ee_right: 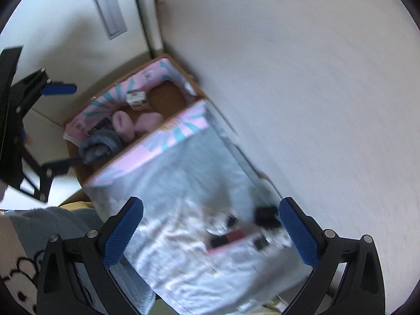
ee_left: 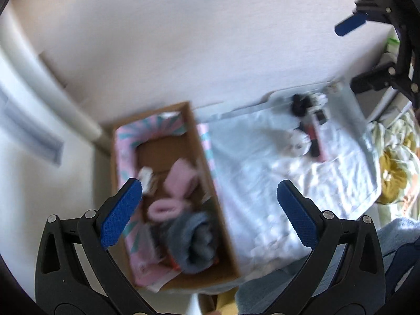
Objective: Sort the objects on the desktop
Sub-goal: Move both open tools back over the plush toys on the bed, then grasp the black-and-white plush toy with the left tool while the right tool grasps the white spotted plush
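Both grippers hang up high with fingers wide and empty. The left gripper (ee_left: 210, 210) is over the box (ee_left: 210, 183), where pink slippers (ee_left: 176, 181) lie. The right gripper (ee_right: 211, 229) is over small things (ee_right: 236, 233) on the white cloth (ee_right: 183, 197). Go down slowly and pinch one thing only.

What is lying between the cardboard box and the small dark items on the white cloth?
Only bare, wrinkled white cloth lies between the cardboard box and the small dark items. The left wrist view shows this, and the right wrist view agrees.
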`<state>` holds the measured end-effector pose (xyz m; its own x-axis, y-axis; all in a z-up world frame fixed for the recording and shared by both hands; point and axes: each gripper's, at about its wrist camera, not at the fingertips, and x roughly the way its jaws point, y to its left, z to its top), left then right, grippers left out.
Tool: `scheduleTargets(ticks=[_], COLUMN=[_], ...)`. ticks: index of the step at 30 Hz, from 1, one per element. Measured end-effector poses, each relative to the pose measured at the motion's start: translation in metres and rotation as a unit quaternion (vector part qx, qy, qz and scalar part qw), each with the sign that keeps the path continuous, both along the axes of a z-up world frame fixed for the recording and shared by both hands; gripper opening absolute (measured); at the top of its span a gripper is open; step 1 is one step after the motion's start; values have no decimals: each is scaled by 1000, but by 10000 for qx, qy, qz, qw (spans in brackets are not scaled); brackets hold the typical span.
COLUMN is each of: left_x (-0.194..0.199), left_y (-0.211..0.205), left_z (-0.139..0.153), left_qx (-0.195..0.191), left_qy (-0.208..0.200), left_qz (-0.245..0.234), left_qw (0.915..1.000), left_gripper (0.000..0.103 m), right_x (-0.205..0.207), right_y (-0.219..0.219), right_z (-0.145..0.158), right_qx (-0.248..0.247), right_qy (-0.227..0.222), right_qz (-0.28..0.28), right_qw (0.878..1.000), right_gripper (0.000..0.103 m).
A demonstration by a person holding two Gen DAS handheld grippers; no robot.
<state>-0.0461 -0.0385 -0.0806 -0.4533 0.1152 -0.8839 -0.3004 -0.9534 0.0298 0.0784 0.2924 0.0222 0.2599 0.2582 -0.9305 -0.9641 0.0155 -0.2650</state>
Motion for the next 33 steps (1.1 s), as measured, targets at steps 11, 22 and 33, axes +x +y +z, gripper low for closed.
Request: scheduleTargets(ticks=[11, 22, 33], left_x=[-39, -73, -89], left_y=[101, 201, 216], left_z=[-26, -120, -179], left_qx=[33, -199, -502], left_qy=[-307, -997, -1178], left_qz=[-868, -1300, -888], left_qw=[9957, 9863, 9878], left_gripper=[103, 101, 94], right_x=[88, 178, 220], right_y=[-99, -145, -125], right_z=[-6, -102, -161], right_qx=[168, -9, 306], right_qy=[41, 436, 271], right_qz=[-1004, -1424, -1172], right_qw=[9948, 9889, 9923], right_gripper=[103, 103, 92])
